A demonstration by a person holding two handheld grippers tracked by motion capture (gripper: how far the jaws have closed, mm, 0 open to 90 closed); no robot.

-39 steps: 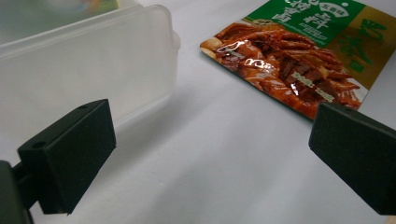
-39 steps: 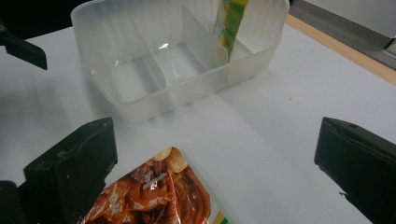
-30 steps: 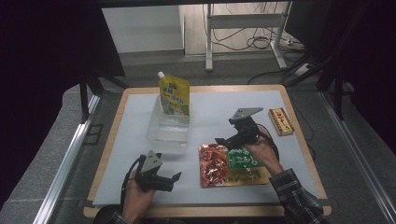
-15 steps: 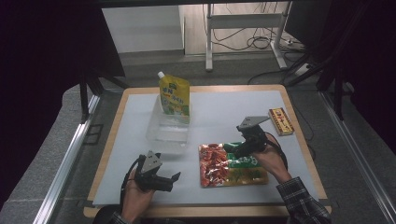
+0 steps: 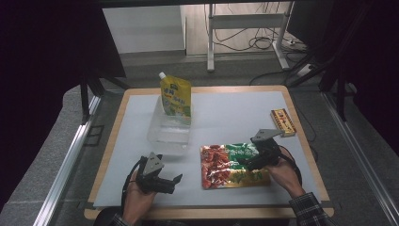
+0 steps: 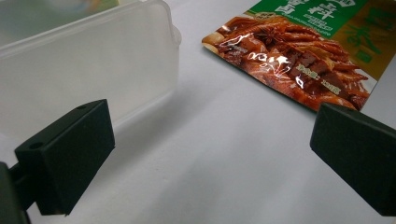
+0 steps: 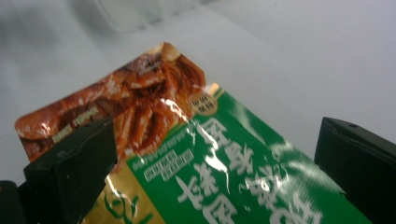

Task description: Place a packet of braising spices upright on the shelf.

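1. Since a second ago, the right gripper [image 5: 254, 160] has dropped from above the far edge of the seasoning pouch [image 5: 230, 165] down onto its right half; the left gripper [image 5: 170, 182] has stayed put.
2. Right gripper: its jaws stand wide apart in the right gripper view, straddling the pouch's green half [image 7: 243, 172] with nothing clamped between them.
3. Left gripper: held low near the front edge of the tabletop [image 5: 235, 113], at about 7 o'clock from the middle, its jaws spread open and empty, pointing toward 3 o'clock.
4. Seasoning pouch: it lies flat on the white mat at about 5 o'clock, red food photo toward the left, green and gold print toward the right. In the left gripper view its red corner [image 6: 299, 56] sits beyond the jaws, apart from them.
5. Clear plastic container [image 5: 170, 127]: it stands just past the pouch's left corner, near the middle of the mat, at 12 o'clock from the left gripper.
6. Yellow spouted pouch [image 5: 176, 96]: it leans upright in the far end of the container.
7. Small patterned box [image 5: 283, 122]: it lies at 2 o'clock near the mat's right edge, well apart from the pouch.
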